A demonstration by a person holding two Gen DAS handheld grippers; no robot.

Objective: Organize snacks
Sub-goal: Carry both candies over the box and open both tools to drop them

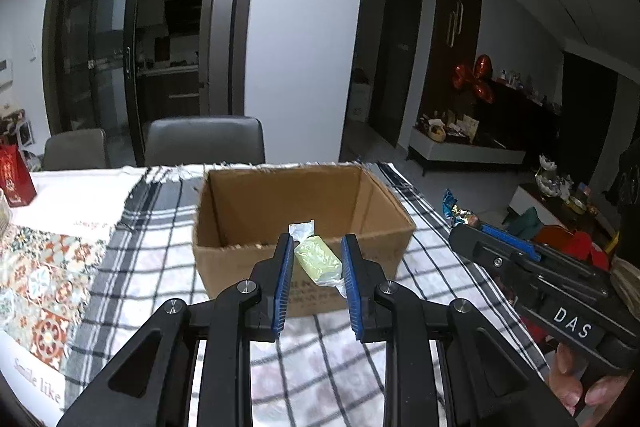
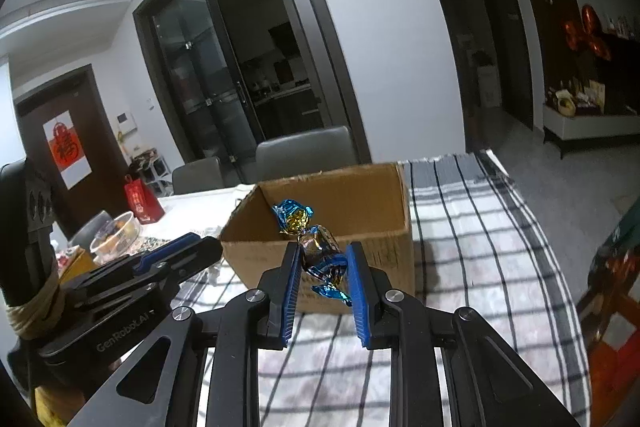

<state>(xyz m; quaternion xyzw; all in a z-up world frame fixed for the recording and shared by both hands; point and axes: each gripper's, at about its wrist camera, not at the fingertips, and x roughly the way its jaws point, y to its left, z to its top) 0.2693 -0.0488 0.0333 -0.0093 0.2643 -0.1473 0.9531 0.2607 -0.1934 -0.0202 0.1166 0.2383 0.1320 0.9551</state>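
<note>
Two grippers were in view, each clamped on one sweet, so two sweets in all. The left gripper (image 1: 316,259) pointed forward and level at the single cardboard box (image 1: 372,243), its blue pads pressed on either side of a pale yellow-green candy (image 1: 319,259) held just short of the box's near wall, the clear twisted wrapper end reaching up past the rim. The right gripper (image 2: 323,263) was posed alike, level and aimed at the same box (image 2: 384,247), its pads closed on a candy in blue and gold foil (image 2: 320,247) whose upper twist rose over the box's near edge. In the left wrist view the right gripper entered from the right of the box, tilted inward, with fingers of the holding hand (image 1: 576,383) showing beneath its body. The box sat open-topped on one checked cloth (image 1: 440,267) spread over the table. To the left of the box stood one red bag (image 1: 14,175). Behind the box, two grey chairs (image 1: 204,141) faced the table.
</note>
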